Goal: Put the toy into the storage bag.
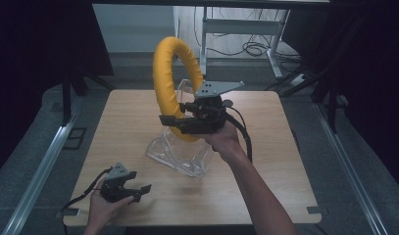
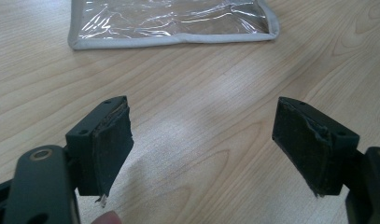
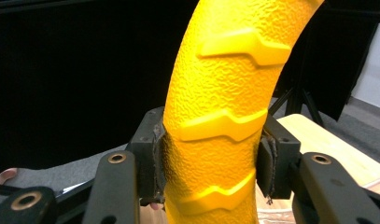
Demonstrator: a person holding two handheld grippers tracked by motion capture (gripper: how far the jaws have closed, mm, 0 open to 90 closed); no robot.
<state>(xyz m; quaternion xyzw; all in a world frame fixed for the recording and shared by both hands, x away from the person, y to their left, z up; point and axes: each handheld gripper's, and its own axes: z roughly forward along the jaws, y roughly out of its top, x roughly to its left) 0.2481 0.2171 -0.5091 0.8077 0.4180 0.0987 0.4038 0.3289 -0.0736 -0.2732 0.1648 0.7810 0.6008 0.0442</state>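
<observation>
A thick yellow ring [image 1: 173, 81] with a bumpy, ridged skin stands upright above the middle of the wooden table [image 1: 133, 107]. My right gripper [image 1: 173, 122] is shut on its lower part, and in the right gripper view both pads press the yellow ring [image 3: 220, 116] from either side. Under the ring stands a clear plastic bag [image 1: 180, 152] with a pale hem; the ring's bottom hangs at its mouth. My left gripper [image 1: 140, 192] rests low near the table's front left, open, with bare wood between its jaws [image 2: 204, 149]. The bag [image 2: 173, 21] lies beyond it.
Black curtains and stand legs flank the table. A metal frame with cables [image 1: 251, 46] stands on the floor behind the far edge. Bare wood spreads across the table's right half and left edge.
</observation>
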